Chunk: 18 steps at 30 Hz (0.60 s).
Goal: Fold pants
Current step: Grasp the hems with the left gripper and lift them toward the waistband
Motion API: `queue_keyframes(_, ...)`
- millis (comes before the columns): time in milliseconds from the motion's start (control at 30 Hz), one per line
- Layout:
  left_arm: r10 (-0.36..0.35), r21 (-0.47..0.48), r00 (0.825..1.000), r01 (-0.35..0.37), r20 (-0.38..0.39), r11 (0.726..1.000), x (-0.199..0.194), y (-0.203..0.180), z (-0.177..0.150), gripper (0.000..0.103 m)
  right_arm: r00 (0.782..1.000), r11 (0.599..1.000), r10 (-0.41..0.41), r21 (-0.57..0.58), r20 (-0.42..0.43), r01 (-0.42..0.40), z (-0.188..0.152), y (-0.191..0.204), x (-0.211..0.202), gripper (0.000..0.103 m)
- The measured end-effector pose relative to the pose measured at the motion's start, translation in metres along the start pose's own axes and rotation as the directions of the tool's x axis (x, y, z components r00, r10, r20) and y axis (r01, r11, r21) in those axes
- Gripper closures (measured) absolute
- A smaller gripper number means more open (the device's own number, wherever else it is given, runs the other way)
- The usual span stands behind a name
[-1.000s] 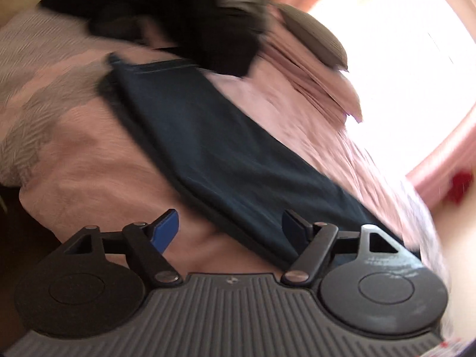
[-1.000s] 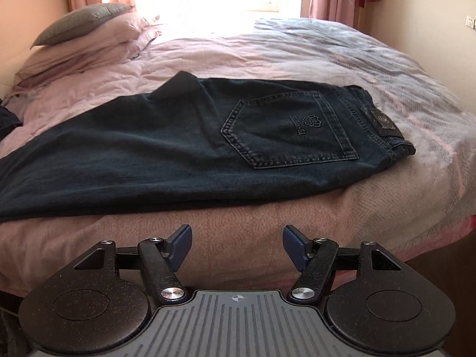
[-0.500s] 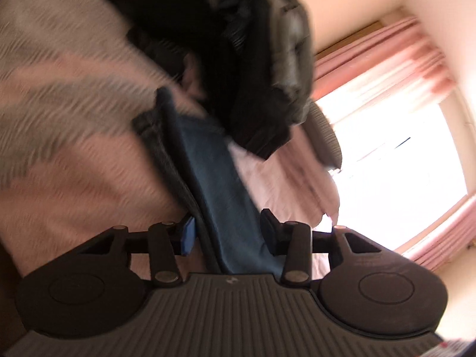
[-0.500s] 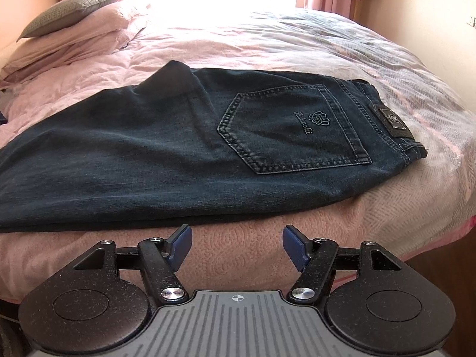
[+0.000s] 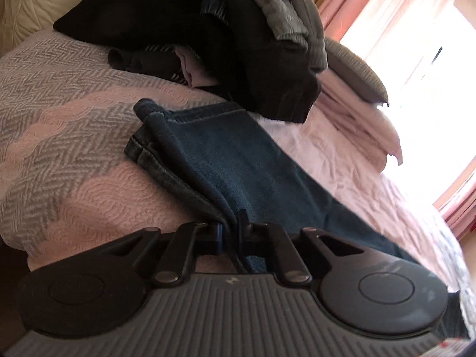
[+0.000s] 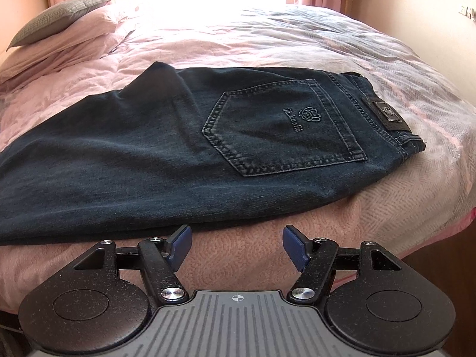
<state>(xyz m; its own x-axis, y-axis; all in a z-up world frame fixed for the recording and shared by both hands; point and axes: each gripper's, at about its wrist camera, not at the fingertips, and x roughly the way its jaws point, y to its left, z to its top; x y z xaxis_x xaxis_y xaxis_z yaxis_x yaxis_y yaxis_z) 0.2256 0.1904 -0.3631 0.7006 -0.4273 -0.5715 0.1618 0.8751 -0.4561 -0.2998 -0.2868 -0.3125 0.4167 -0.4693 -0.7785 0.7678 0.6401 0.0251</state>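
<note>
Dark blue jeans (image 6: pixel 166 154) lie flat on the pink bed, folded lengthwise, back pocket up and waistband at the right. In the left wrist view the leg end of the jeans (image 5: pixel 226 166) runs away from me, hems at the far left. My left gripper (image 5: pixel 230 233) is shut on the near edge of that leg, the denim pinched between its fingers. My right gripper (image 6: pixel 237 245) stands open just short of the jeans' near edge, below the pocket, with nothing between its blue pads (image 6: pixel 182 241).
A heap of dark clothes (image 5: pixel 238 29) sits on the bed just beyond the hems. Pillows (image 6: pixel 59 26) lie at the head near the bright window. The bed's front edge (image 6: pixel 416 226) drops off at the right.
My left gripper has closed onto the jeans leg edge, from open a second ago. The right gripper has moved nearer the jeans and stays open.
</note>
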Motion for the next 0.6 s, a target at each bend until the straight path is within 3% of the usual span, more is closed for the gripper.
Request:
queue_keyframes(67, 0.041, 0.095, 0.999, -0.041, 0.005, 0.995, -0.002, -0.014, 0.002, 0.1, 1.0, 1.0, 0.001, 0.004, 0.004, -0.001, 0.0, -0.003, -0.001, 0.038)
queue_keyframes(133, 0.08, 0.229, 0.996, -0.085, 0.029, 0.97, -0.006, -0.038, 0.001, 0.101, 1.0, 1.0, -0.003, 0.016, 0.008, 0.003, 0.0, -0.008, -0.001, 0.038)
queue_keyframes(233, 0.093, 0.431, 0.991, -0.127, 0.1, 0.893, -0.011, -0.083, 0.006, 0.101, 1.0, 0.999, -0.007, 0.039, 0.019, 0.006, 0.001, -0.017, -0.002, 0.038)
queue_keyframes(333, 0.018, 0.585, 0.988, -0.106, 0.155, 0.804, -0.028, -0.142, -0.001, 0.101, 0.999, 0.998, -0.011, 0.063, 0.033, 0.009, 0.003, -0.027, -0.005, 0.038)
queue_keyframes(400, -0.074, 0.703, 0.98, -0.078, 0.183, 0.707, -0.037, -0.191, -0.015, 0.101, 0.999, 0.997, -0.016, 0.083, 0.044, 0.012, 0.004, -0.035, -0.008, 0.038)
queue_keyframes(467, -0.187, 0.816, 0.966, -0.041, 0.181, 0.577, -0.05, -0.24, -0.042, 0.101, 0.998, 0.994, -0.022, 0.107, 0.053, 0.016, 0.004, -0.044, -0.011, 0.038)
queue_keyframes(533, -0.307, 0.892, 0.945, 0.039, 0.115, 0.451, -0.063, -0.279, -0.08, 0.101, 0.998, 0.991, -0.025, 0.135, 0.061, 0.016, 0.003, -0.053, -0.014, 0.038)
queue_keyframes(600, -0.4, 0.941, 0.916, 0.137, -0.001, 0.311, -0.07, -0.309, -0.128, 0.101, 0.997, 0.986, -0.027, 0.166, 0.066, 0.016, 0.002, -0.063, -0.016, 0.038)
